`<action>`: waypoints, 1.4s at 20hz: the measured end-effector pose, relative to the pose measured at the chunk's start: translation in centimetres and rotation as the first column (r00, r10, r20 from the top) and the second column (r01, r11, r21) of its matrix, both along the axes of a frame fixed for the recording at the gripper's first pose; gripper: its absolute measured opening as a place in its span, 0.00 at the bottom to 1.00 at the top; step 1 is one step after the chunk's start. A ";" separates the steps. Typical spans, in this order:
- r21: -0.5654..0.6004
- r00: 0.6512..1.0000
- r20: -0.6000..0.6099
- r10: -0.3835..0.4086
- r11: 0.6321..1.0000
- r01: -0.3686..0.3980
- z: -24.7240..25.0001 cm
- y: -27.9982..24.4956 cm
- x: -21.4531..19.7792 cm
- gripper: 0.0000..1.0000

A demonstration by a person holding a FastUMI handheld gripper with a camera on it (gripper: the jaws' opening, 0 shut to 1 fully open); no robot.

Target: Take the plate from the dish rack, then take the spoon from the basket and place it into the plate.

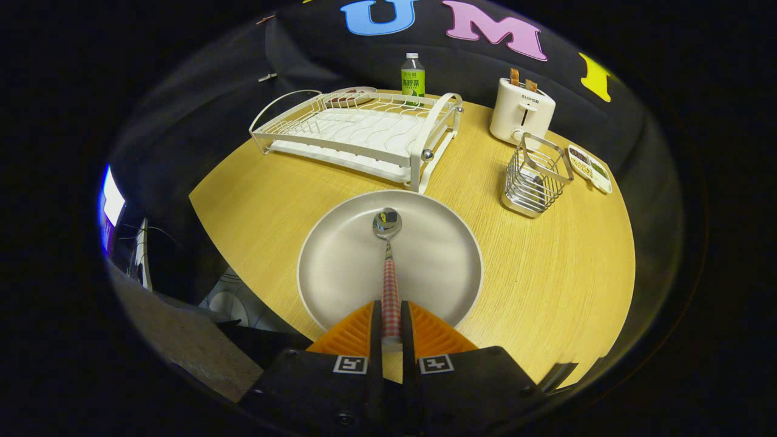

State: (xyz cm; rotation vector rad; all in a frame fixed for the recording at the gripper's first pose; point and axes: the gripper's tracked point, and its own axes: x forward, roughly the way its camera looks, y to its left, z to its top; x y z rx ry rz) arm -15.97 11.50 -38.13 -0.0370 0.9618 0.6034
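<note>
A pale round plate [340,267] lies flat on the wooden table just ahead of my fingers. My gripper [391,328] is shut on the spoon [388,255] by the end of its red checked handle. The spoon points straight forward, its shiny bowl over the middle of the plate; I cannot tell whether the bowl touches the plate. Beyond the plate stands the white wire dish rack [358,130], with nothing standing in it. The wire basket [537,179] is ahead to the right of the plate.
A white toaster [521,111] with toast in its slots stands behind the basket. A green-labelled bottle [413,79] is behind the rack. A small divided dish [590,168] lies right of the basket. The table's edge curves away on the left.
</note>
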 end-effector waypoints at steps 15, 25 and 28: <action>-0.012 0.999 0.031 -0.037 0.999 0.038 0.5 -1.0 1.2 1.00; 0.088 0.917 0.336 -0.214 0.977 0.196 16.5 -5.1 10.5 0.99; 0.137 0.842 0.465 -0.276 0.961 0.239 23.6 -7.6 13.3 0.99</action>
